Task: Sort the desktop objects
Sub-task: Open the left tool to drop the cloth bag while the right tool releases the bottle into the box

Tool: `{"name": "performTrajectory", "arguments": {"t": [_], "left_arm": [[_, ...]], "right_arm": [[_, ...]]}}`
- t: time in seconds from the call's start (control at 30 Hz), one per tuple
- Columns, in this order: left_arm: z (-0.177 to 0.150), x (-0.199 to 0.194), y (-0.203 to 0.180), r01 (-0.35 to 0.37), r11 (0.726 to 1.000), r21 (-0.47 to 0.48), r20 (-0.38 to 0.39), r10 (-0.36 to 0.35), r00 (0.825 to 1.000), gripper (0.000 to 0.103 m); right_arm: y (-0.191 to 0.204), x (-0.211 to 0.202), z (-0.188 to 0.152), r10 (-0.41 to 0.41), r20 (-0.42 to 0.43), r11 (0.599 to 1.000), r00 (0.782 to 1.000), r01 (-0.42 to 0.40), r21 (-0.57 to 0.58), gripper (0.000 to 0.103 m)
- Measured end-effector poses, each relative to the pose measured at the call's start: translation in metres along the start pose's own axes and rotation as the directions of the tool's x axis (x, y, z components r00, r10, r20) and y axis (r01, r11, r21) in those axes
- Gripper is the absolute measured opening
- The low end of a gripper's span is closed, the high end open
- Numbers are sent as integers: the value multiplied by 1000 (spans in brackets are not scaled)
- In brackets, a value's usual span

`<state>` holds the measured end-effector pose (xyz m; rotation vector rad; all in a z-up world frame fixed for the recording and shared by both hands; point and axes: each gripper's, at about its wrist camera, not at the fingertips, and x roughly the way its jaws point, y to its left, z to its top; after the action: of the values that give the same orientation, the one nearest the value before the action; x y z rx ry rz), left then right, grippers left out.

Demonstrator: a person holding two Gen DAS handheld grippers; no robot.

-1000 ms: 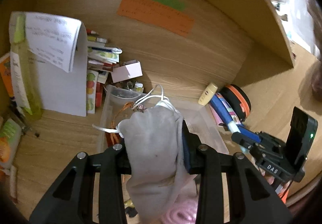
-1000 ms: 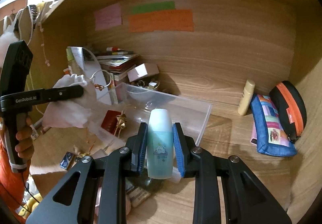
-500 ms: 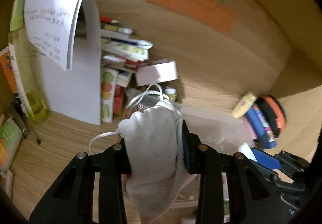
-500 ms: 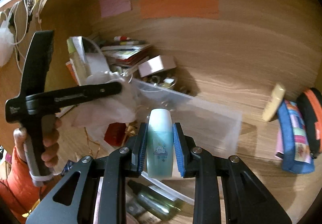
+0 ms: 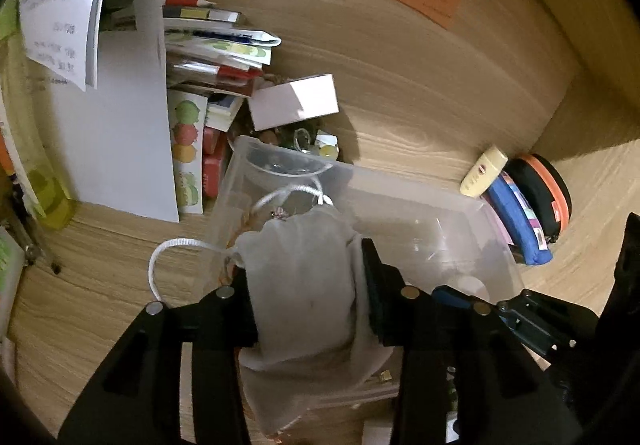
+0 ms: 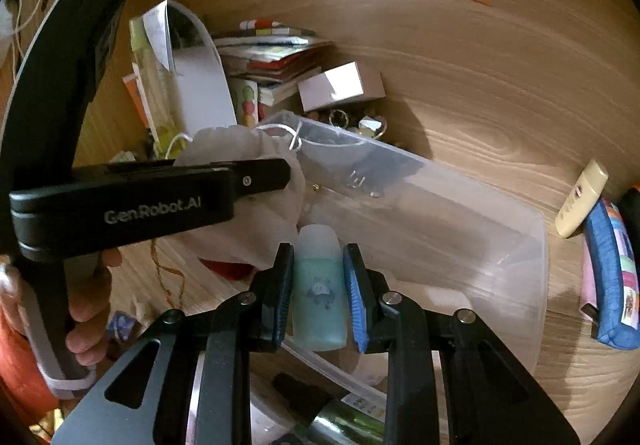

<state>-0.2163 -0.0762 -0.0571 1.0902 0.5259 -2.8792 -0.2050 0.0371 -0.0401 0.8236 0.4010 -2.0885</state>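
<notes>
My left gripper (image 5: 306, 285) is shut on a pale grey drawstring pouch (image 5: 304, 297) with white cord, held over the left end of a clear plastic bin (image 5: 420, 213). The pouch (image 6: 240, 149) and left gripper (image 6: 264, 179) also show in the right wrist view, at the bin's (image 6: 460, 213) left rim. My right gripper (image 6: 318, 269) is shut on a small teal bottle (image 6: 320, 293) with a frosted cap, held upright over the bin's near edge.
A stack of books and boxes (image 5: 216, 57), a white box (image 5: 294, 101) and a folded paper sheet (image 5: 108, 77) stand behind the bin. A cream tube (image 6: 580, 205), a blue pouch (image 6: 608, 277) and an orange-rimmed case (image 5: 540, 193) lie at the right. A green bottle (image 6: 352, 421) lies below.
Both grippers have moved forward and lower toward the bin; the pouch now hangs over its left end and the teal bottle over its near edge. Both grips are unchanged.
</notes>
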Motion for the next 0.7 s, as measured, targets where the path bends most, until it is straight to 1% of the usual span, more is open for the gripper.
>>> {"name": "performTrajectory", "arguments": {"t": [0.13,0.17,0.23,0.3,0.37,0.4,0.43,0.5,0.53,0.57,0.6,0.7], "left_arm": [[-1,-4,-5,-20,999,28,23,20,1000,46],[-1,-7,-6,-33,999,38,38,31,999,49],[-2,-14,-8,-60,996,60,70,55,996,58],[-2,-21,-10,-62,996,71,97,55,994,61],[-2,-30,-13,-50,995,84,127,39,991,62],[-2,-36,-14,-56,994,92,149,42,988,64],[-1,-40,-15,-62,993,98,168,45,985,68],[-1,-48,-18,-87,990,107,219,62,974,73],[0,-51,-19,-103,990,101,235,77,969,73],[1,-54,-19,-109,989,99,238,83,968,73],[1,-57,-18,-101,989,107,232,74,970,73],[0,-65,-17,-86,989,120,222,58,973,74]], "right_arm": [[-2,1,-1,-12,10,1000,1000,12,5,23],[-2,0,-2,-11,12,1000,1000,11,5,23],[-2,-1,-2,-16,19,1000,1000,16,3,23],[-1,-2,-2,-23,23,1000,999,23,3,23],[0,-5,-2,-28,31,1000,999,27,5,23],[0,-9,-1,-27,41,1000,999,27,3,24],[0,-11,-1,-26,49,1000,998,26,2,26],[0,-17,1,-28,69,1000,997,27,5,37],[-1,-21,2,-25,80,1000,996,24,14,39],[-4,-24,3,-20,91,999,996,18,27,43],[-6,-27,4,-21,97,999,995,18,39,45],[-12,-36,7,-37,108,997,993,29,74,48]]}}
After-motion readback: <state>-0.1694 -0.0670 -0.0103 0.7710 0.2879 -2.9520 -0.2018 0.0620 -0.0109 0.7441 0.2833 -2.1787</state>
